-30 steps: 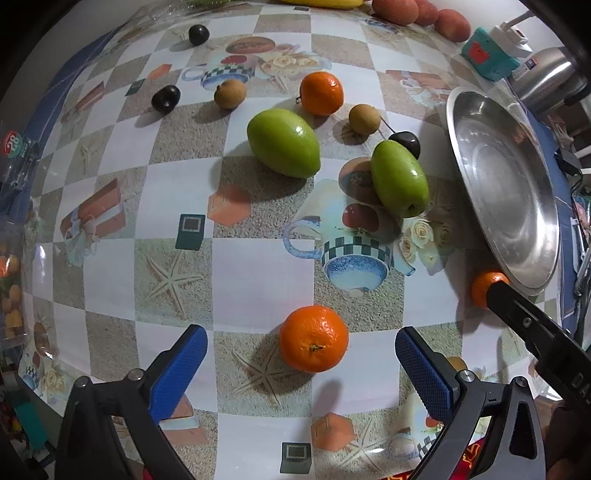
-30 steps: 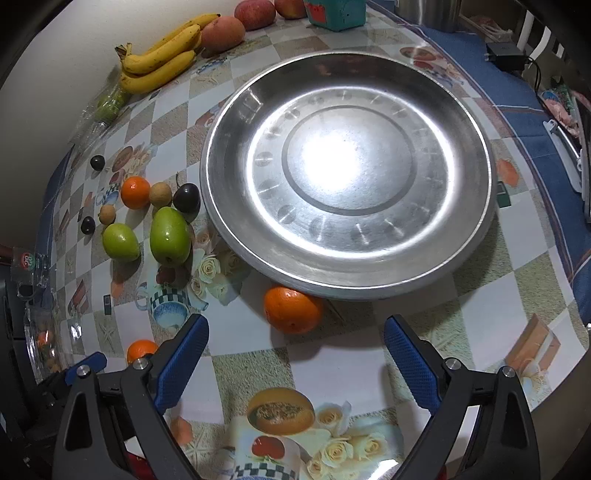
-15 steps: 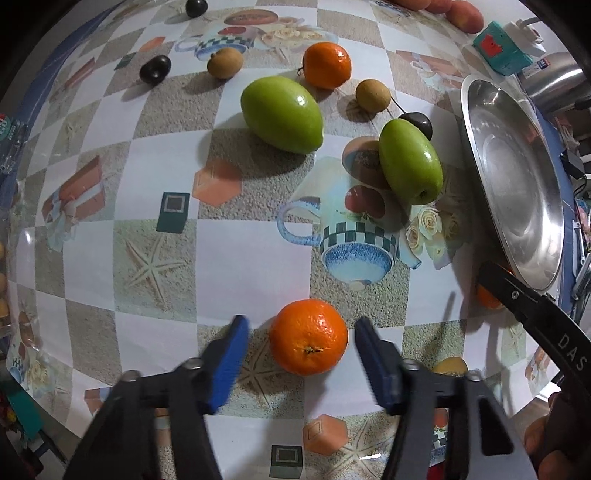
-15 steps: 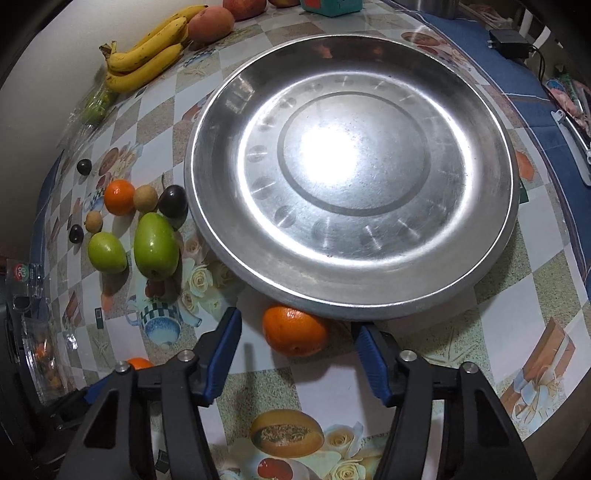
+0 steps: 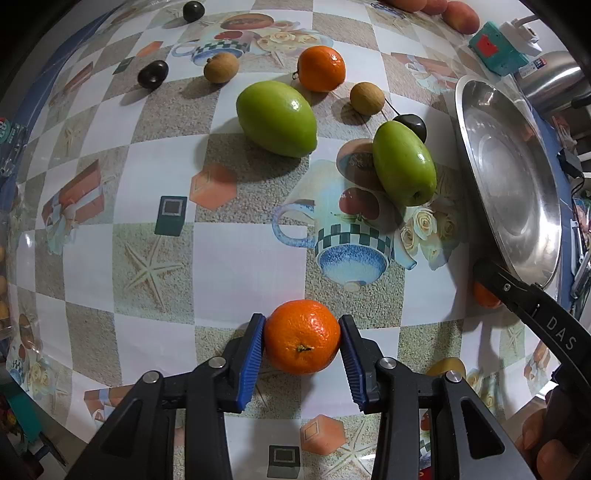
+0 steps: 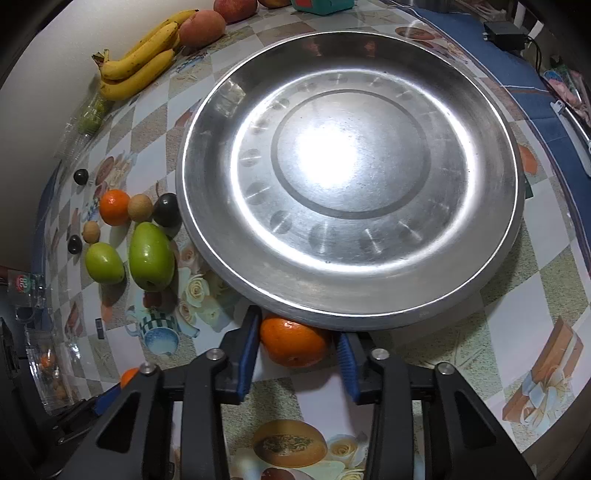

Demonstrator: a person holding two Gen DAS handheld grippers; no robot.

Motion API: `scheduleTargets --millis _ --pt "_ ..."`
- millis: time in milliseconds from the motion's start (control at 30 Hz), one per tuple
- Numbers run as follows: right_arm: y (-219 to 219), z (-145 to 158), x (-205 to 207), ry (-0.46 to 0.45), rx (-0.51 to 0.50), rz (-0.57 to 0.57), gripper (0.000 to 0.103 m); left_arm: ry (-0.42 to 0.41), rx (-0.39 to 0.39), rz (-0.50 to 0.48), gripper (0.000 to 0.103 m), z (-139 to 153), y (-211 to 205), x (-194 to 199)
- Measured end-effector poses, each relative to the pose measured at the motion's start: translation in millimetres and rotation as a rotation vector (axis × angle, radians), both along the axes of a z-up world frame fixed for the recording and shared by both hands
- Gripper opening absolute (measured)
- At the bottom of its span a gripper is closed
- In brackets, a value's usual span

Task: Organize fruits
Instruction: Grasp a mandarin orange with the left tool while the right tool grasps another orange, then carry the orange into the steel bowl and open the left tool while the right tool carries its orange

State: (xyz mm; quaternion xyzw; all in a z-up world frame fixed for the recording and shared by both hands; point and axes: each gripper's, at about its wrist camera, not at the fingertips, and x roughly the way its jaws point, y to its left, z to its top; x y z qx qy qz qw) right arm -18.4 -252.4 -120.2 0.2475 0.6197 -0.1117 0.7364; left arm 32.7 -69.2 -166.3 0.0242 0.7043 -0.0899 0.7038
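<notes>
My left gripper (image 5: 302,332) points straight down at a checked tablecloth, and its closing jaws have both blue pads against an orange (image 5: 302,338) that rests on the cloth. My right gripper (image 6: 297,341) straddles a second orange (image 6: 293,341) lying against the near rim of a big steel plate (image 6: 351,310). Its jaws are closing too: the left pad touches the fruit, while a thin dark gap shows at the right pad. The plate holds nothing. In the left wrist view the plate (image 5: 517,177) is at the right, with the right gripper's arm in front of that second orange (image 5: 484,295).
Beyond the left gripper lie two green fruits (image 5: 277,118) (image 5: 404,162), another orange (image 5: 321,68), small brown fruits (image 5: 367,96) and dark fruits (image 5: 153,74). Bananas (image 6: 140,70) and peaches (image 6: 201,27) lie by the wall. A teal box (image 5: 493,48) and a kettle (image 5: 550,85) stand behind the plate.
Both grippers' jaws have narrowed from wide open to close around their oranges. The left gripper has come down closer to the cloth. The right gripper has stayed put.
</notes>
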Motion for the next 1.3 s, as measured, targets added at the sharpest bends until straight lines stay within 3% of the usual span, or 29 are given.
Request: scheduleTargets --millis 367,633,900,1300 --pt "0.6 6.1 -4.9 0.004 0.020 -0.002 0.039 -0.010 0.004 0.032 0.043 31.5 20.3 -5.6" --pt "13.0 31.1 -7.4 -0.046 0.049 0.019 0.039 -0.049 -0.003 0.048 0.043 59.3 20.4 -8.5" --pt "16.0 72.6 1.0 -0.182 -0.023 -0.018 0.039 -0.207 -0.061 0.078 0.043 111.5 12.5 1.0" --pt "-15.3 79.9 14.0 -0.238 -0.138 -0.172 0.039 -0.331 -0.191 0.104 0.043 143.1 -15.7 26.2"
